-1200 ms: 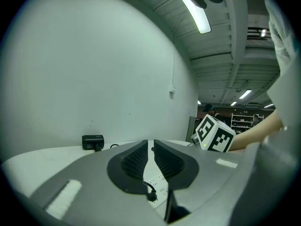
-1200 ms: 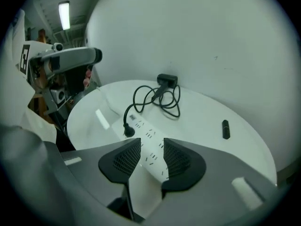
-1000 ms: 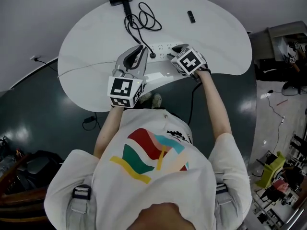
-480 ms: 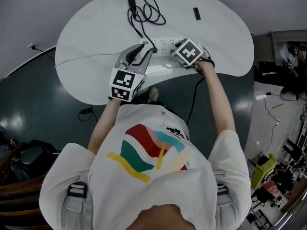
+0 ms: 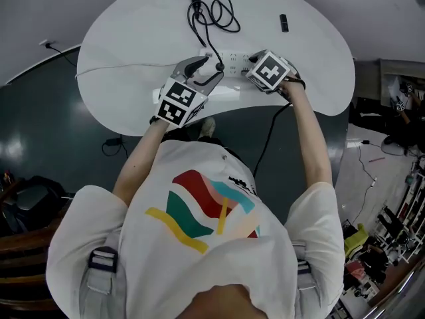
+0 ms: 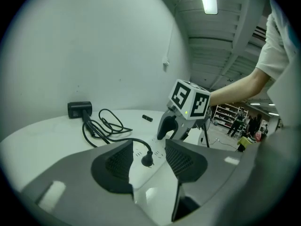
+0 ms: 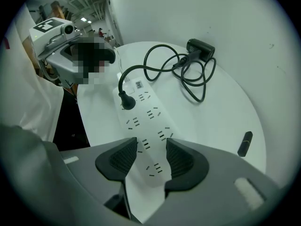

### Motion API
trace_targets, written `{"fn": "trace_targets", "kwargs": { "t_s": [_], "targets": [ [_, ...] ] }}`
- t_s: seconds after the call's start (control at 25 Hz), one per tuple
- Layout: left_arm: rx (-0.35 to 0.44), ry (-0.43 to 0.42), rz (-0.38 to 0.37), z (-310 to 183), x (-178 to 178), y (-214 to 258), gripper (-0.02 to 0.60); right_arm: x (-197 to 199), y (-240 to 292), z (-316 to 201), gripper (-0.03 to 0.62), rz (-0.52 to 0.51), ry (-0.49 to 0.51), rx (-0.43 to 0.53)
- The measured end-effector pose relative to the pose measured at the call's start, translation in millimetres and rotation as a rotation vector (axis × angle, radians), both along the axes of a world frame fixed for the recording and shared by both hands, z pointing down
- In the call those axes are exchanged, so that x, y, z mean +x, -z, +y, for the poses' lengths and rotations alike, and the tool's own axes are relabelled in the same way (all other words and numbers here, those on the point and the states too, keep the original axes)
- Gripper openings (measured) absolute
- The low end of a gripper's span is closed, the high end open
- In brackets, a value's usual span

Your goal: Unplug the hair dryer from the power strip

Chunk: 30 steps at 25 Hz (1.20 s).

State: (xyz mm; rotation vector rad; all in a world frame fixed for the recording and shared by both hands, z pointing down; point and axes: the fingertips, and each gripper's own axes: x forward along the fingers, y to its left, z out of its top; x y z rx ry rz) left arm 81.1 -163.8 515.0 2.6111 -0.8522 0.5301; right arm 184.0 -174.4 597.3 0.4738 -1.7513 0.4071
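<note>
Approach step: left gripper (image 6: 149,165) jaws opening, seated plug (image 6: 147,160) between them, ungripped; right gripper (image 7: 151,161) opening astride strip (image 7: 141,122) (unpinned); next, clamp plug and pull.

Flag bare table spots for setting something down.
Free: table's left side, between cord and thin white wire; right end, past the small black stick. Crowded: middle, from hair dryer down the cord to plug and power strip.

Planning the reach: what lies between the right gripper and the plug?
Right gripper view: only empty sockets of the power strip separate the right gripper, jaws opening astride the strip, from the plug.
</note>
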Motion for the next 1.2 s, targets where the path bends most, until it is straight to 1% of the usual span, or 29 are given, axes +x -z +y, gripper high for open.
{"fn": "trace_targets", "kwargs": {
  "t_s": [0.08,0.2,0.36,0.44,0.6,0.68,0.76,0.84,1.04,1.2],
  "targets": [
    [-0.031,-0.016,-0.016,0,3,-11,0.202,-1,0,0,0.215,0.000,-0.013,0.002],
    [-0.030,-0.043,-0.049,-4,10,-20,0.202,-2,0,-1,0.213,-0.011,-0.035,0.006],
    [0.023,-0.060,-0.092,-10,23,-28,0.201,-3,2,0,0.212,0.005,-0.034,-0.011],
    [0.039,-0.053,-0.108,-16,28,-36,0.185,-2,1,0,0.212,0.015,-0.031,-0.021],
    [0.053,-0.037,-0.115,-22,36,-46,0.149,-2,-1,0,0.211,0.016,-0.036,-0.024],
    [0.064,-0.051,-0.126,-20,39,-46,0.119,-2,2,0,0.212,0.016,-0.039,-0.020],
    [0.092,-0.076,-0.153,-16,41,-48,0.090,-3,2,0,0.212,0.021,-0.039,-0.021],
    [0.113,-0.099,-0.175,-14,43,-51,0.077,-3,0,0,0.212,0.029,-0.037,-0.026],
    [0.112,-0.145,-0.162,-13,44,-53,0.055,-4,-4,-2,0.212,0.049,-0.041,-0.035],
    [0.104,-0.157,-0.144,-12,43,-51,0.051,-5,-3,-2,0.212,0.078,-0.046,-0.053]
  ]
}}
